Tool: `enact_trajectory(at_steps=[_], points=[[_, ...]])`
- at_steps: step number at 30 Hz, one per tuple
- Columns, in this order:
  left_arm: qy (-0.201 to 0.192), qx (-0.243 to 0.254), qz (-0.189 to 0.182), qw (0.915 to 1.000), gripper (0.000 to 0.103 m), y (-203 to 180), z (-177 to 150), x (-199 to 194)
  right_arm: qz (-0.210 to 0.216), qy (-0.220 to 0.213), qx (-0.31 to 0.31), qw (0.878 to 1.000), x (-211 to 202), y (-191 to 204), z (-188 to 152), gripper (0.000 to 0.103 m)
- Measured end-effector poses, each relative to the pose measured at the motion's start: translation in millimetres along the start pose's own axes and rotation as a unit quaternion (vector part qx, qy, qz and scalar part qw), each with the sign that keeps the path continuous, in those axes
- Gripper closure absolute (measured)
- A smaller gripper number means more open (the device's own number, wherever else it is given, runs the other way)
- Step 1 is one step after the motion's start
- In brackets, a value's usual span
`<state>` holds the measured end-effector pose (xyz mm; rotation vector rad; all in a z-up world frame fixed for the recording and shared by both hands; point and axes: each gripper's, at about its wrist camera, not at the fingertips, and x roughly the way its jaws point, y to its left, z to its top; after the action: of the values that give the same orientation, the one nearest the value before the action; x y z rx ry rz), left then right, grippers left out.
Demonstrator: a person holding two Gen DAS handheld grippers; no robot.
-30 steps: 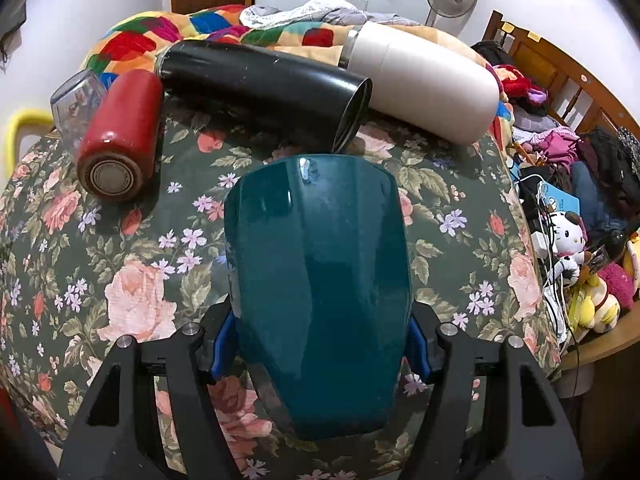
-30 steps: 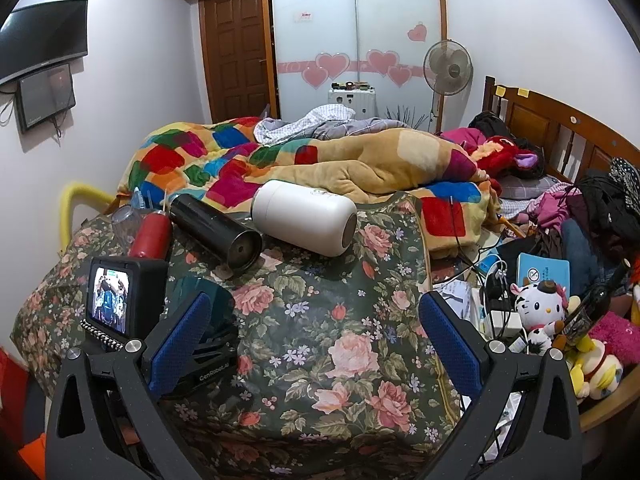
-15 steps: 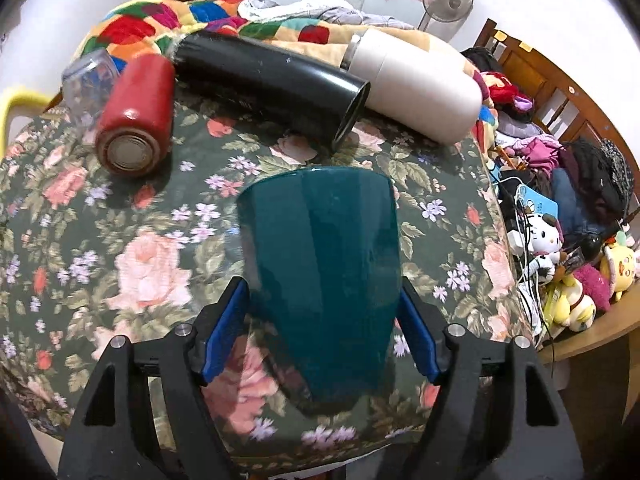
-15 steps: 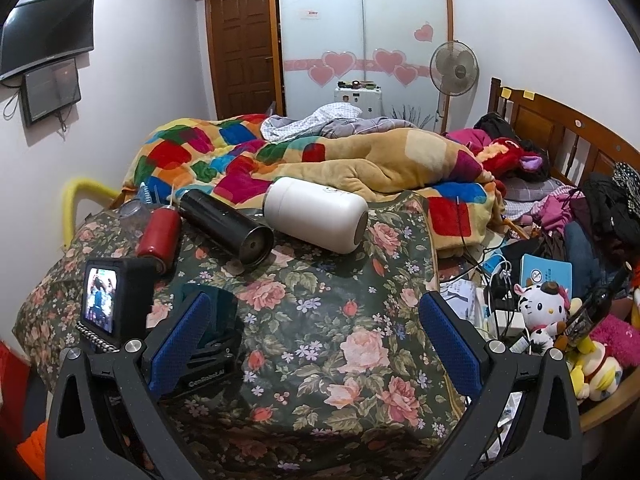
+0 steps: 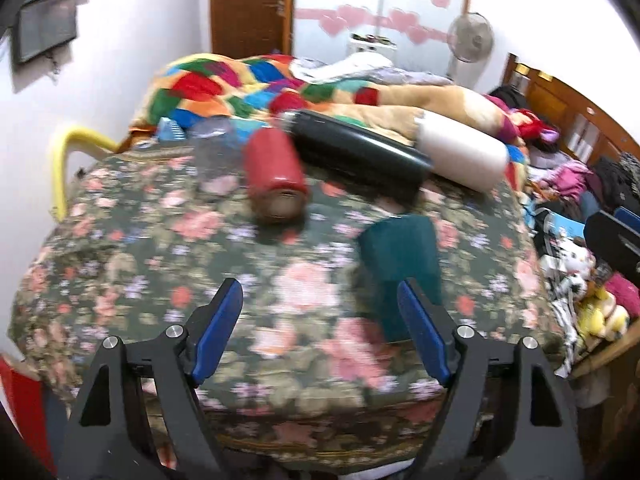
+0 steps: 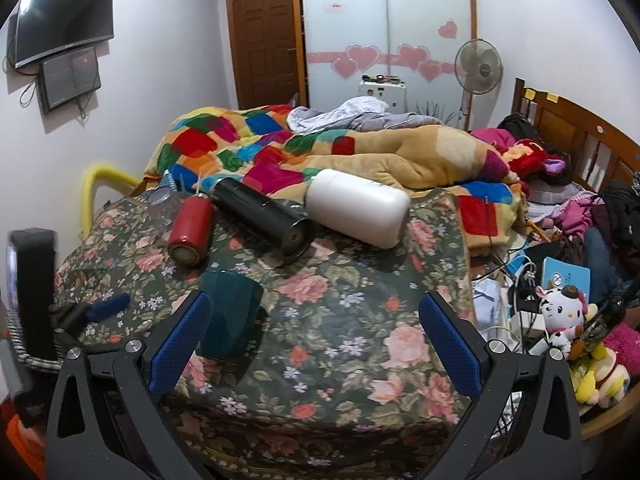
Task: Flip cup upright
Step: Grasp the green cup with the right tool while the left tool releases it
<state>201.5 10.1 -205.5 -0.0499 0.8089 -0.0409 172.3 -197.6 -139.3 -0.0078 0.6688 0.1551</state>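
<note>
The dark teal cup (image 5: 400, 264) stands on the floral cloth (image 5: 160, 248), wider end up; its opening does not show. It also shows in the right wrist view (image 6: 230, 318), near the front left. My left gripper (image 5: 320, 332) is open and empty, pulled back to the left of the cup; its right finger overlaps the cup's lower edge in the blurred view. In the right wrist view, the left gripper (image 6: 94, 312) shows at the far left. My right gripper (image 6: 314, 340) is open and empty, above the table's front edge, to the right of the cup.
A red flask (image 6: 190, 232), a black flask (image 6: 262, 216) and a white flask (image 6: 356, 208) lie on their sides at the back of the table. A clear cup (image 5: 212, 132) lies behind the red flask. Toys and clutter (image 6: 560, 320) crowd the right side.
My left gripper has opened, let go of the teal cup and pulled back to the left. The cup now stands free on the cloth. My right gripper has hardly moved.
</note>
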Motion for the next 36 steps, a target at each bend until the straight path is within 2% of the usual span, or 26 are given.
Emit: enact_trajectory(at_steps=[6,9,15,21,26,31,36], points=[[-0.008,-0.018,0.047,0.9987,0.024,39,-7,-4,0.017,0.016,-0.022,0.999,19,24,1,0.000],[-0.003,-0.032,0.058,0.9978,0.024,52,-13,-2,0.030,0.036,-0.035,0.998,38,38,-1,0.001],[0.005,-0.042,0.060,0.9973,0.024,65,-23,2,0.064,0.100,-0.024,0.993,78,50,-6,0.016],[0.009,-0.039,0.050,0.9979,0.024,65,-26,5,0.098,0.157,0.017,0.983,113,49,-7,0.025],[0.007,-0.037,0.045,0.9983,0.024,61,-25,5,0.114,0.192,0.034,0.974,134,49,-8,0.027],[0.006,-0.038,0.043,0.9983,0.024,59,-25,5,0.102,0.209,0.017,0.972,148,52,-8,0.028],[0.003,-0.031,0.041,0.9987,0.024,55,-24,1,0.110,0.226,0.018,0.968,157,51,-9,0.030]])
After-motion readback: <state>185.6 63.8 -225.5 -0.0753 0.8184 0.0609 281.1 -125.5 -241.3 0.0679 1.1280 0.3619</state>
